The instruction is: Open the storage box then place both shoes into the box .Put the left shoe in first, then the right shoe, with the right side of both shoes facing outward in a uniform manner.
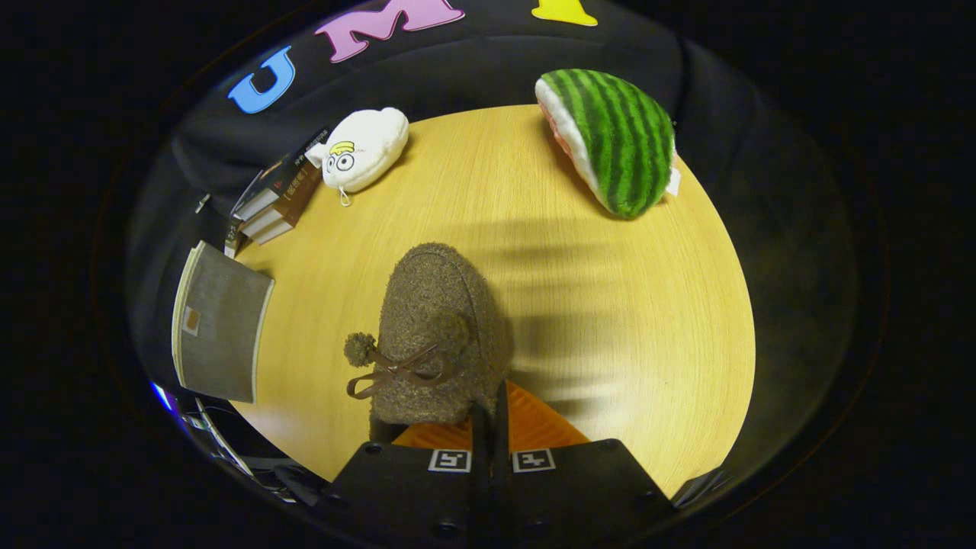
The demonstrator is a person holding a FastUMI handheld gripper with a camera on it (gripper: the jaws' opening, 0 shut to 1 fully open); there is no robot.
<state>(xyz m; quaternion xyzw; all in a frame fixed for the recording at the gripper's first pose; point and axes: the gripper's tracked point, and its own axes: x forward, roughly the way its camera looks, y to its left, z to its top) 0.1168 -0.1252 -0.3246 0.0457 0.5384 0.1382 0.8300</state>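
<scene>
I see the claw [489,427] pinched nearly closed on the brown shoe's [438,335] heel rim. The shoe hangs above the worktop [625,320].

Brown fuzzy shoe [442,335] with a brown ribbon bow and a pompom on its upper, toe pointing away from the gripper [490,427]. Its heel end lies at the fingers, which are drawn close together on the rim there. The sole faces down toward the wooden table [633,320].
</scene>
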